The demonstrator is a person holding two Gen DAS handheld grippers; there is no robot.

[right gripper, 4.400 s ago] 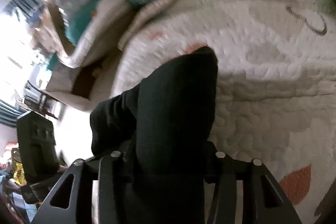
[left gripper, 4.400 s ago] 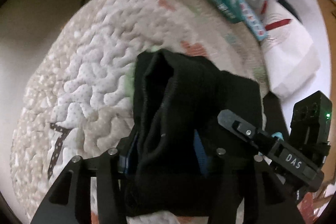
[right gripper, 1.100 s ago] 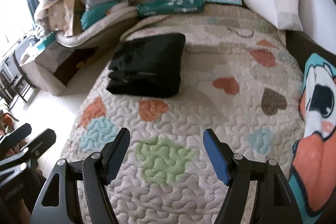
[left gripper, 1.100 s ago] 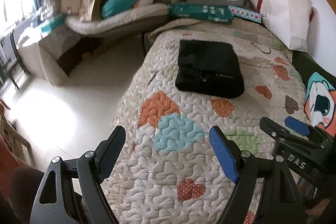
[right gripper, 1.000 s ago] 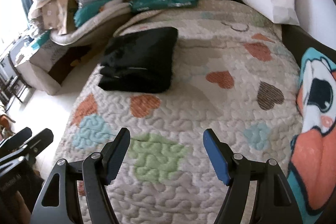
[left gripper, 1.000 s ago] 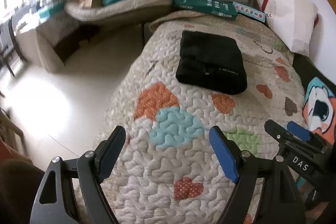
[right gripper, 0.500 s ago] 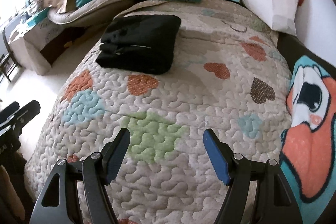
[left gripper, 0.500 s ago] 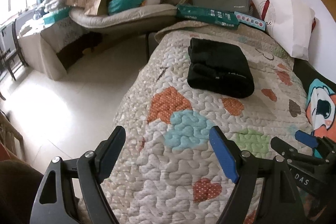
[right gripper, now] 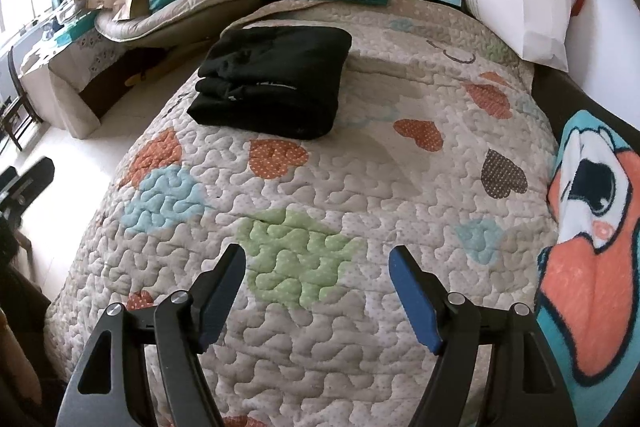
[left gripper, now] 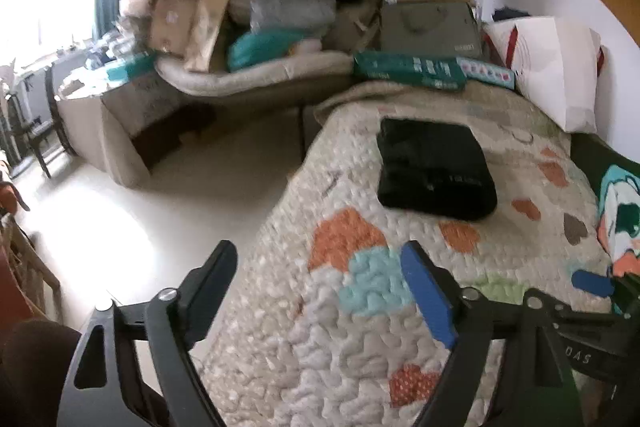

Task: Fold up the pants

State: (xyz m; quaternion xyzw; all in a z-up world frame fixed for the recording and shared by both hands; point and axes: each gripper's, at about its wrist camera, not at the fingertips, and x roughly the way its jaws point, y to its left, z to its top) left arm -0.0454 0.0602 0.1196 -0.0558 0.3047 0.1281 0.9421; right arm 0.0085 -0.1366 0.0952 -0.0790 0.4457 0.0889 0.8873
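Quilt [right gripper: 360, 187] bears folded black pants [right gripper: 276, 83]; both grippers [left gripper: 320, 291] [right gripper: 316, 283] gape

Black pants [right gripper: 272, 83] on a beige quilt [right gripper: 360, 187] with coloured hearts.

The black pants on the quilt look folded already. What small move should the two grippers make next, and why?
Probably none on the cloth: keep both away and rest. The black pants lie as a compact folded stack on the quilt, touched by neither gripper. The left gripper and the right gripper are open, empty and well short of them. At most, square the layered edge facing the grippers.
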